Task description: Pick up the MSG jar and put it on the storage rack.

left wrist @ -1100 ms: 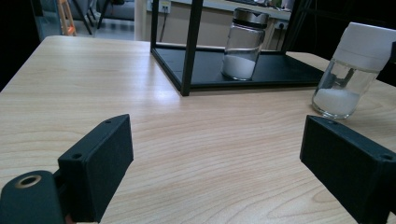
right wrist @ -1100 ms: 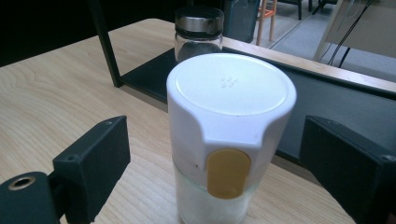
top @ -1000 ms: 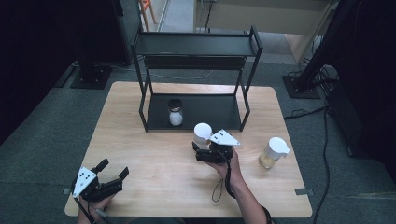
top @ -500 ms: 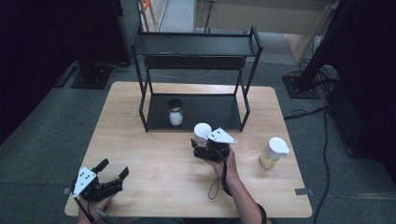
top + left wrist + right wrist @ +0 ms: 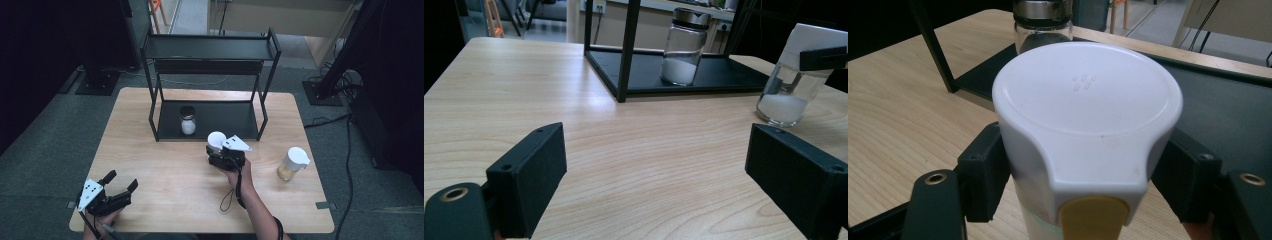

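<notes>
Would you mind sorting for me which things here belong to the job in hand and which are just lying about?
In the job:
- white-lidded jar, clamped in the right gripper
- black shelf rack, just ahead of it

Lying about:
- metal-lidded jar on the rack's bottom shelf
- jar of yellowish grains at the table's right
- left gripper, open and idle

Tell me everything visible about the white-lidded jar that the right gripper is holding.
The white-lidded jar is clear glass, about a quarter full of white powder. Its white plastic lid has a round top and a yellow tab on the side facing the gripper. It stands upright on the wooden table, just in front of the black rack. The right gripper is shut on it, one of its fingers at each side below the lid.
</notes>
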The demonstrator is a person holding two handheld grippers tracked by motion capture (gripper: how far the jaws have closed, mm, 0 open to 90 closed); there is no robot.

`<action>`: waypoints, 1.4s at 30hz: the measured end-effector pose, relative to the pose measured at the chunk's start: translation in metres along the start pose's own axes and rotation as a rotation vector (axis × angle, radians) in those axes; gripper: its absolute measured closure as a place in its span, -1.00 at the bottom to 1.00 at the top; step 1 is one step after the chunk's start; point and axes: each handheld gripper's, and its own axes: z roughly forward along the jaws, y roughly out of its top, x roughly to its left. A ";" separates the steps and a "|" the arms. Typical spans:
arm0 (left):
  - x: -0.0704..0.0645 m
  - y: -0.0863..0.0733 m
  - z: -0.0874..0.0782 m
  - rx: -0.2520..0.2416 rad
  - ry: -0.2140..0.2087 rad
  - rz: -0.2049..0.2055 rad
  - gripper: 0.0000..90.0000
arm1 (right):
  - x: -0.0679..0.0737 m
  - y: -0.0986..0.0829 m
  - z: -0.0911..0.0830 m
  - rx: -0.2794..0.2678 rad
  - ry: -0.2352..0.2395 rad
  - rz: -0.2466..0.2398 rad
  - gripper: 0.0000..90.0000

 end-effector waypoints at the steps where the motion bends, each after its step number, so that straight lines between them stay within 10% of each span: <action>1: 0.000 0.000 0.000 0.000 0.000 0.000 -0.78 | 0.000 0.000 0.000 0.002 0.000 0.000 -0.33; 42: 0.002 0.000 0.000 0.001 -0.016 -0.004 -0.78 | -0.004 0.043 0.005 0.020 -0.064 0.015 -0.33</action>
